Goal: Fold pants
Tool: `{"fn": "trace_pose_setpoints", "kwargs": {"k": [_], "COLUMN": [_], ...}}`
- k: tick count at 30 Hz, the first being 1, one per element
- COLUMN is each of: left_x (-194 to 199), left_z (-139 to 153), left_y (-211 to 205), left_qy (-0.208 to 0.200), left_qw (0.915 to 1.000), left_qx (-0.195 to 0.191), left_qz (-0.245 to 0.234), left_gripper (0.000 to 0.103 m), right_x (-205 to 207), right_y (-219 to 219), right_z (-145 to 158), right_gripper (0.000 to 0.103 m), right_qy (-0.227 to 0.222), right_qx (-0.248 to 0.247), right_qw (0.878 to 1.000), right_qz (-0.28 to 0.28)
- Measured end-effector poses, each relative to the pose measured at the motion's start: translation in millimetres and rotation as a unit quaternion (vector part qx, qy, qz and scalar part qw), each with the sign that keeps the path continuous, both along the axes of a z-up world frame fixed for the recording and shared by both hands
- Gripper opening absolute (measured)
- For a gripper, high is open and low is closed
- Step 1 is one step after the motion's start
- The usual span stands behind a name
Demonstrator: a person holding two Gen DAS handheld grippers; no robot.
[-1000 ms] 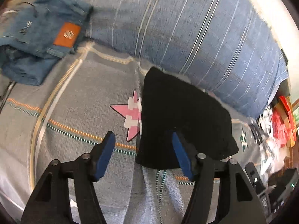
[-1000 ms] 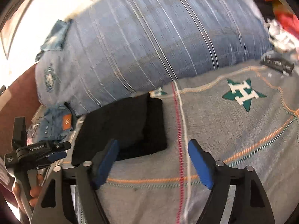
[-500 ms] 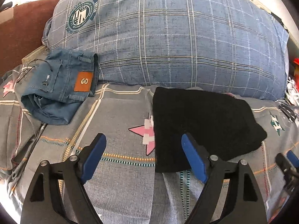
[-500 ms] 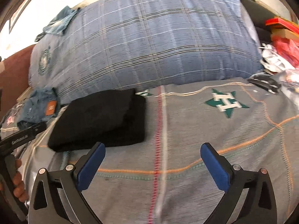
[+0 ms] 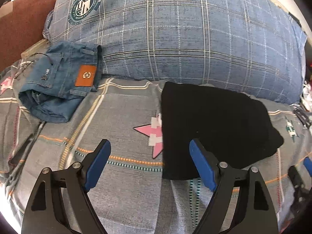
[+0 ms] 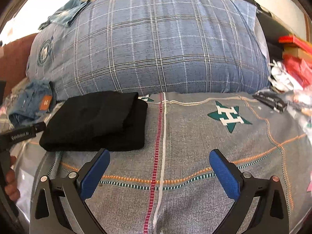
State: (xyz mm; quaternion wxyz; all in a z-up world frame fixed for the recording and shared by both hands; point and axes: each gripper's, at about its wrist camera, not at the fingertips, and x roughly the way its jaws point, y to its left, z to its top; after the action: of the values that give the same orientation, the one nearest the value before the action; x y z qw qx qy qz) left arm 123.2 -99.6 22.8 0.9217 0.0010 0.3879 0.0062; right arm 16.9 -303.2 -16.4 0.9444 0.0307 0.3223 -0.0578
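Both grippers widened, left gripper [image 5: 150, 156], right gripper [image 6: 159, 161], black pants [image 5: 210, 124] folded

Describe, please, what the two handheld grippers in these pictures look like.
Each gripper, left and right, has two black angular arms with triangular cut-outs and silver pivot bolts, ending in flat blue pads with a fine grippy texture. In the right wrist view the left gripper's black body carries white lettering. No cables or sleeves show.
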Motion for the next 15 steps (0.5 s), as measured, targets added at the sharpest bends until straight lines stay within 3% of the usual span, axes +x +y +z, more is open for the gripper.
{"fn": "trace_pose_setpoints", "kwargs": {"k": [2, 6, 15], "left_x": [-5, -14, -26], "left_z": [3, 7, 5], "left_y": [0, -9, -30], "left_qy": [-0.015, -0.05, -0.035], "left_qw": [0.9999, 0.9977, 0.997], "left_qx": [-0.003, 0.046, 0.047], "left_qz": [0.003, 0.005, -0.049], "left_gripper": [0.083, 0.083, 0.083], "right_x": [0, -1, -5], "right_y": [5, 11, 6], "right_z": [0, 0, -2], "right_gripper": [0.102, 0.102, 0.102], "right_qy": [0.0, -0.002, 0.0], "right_qx": [-0.012, -0.023, -0.022], "right_qw": [1.0, 1.0, 1.0], "right_qz": [0.006, 0.016, 0.01]}}
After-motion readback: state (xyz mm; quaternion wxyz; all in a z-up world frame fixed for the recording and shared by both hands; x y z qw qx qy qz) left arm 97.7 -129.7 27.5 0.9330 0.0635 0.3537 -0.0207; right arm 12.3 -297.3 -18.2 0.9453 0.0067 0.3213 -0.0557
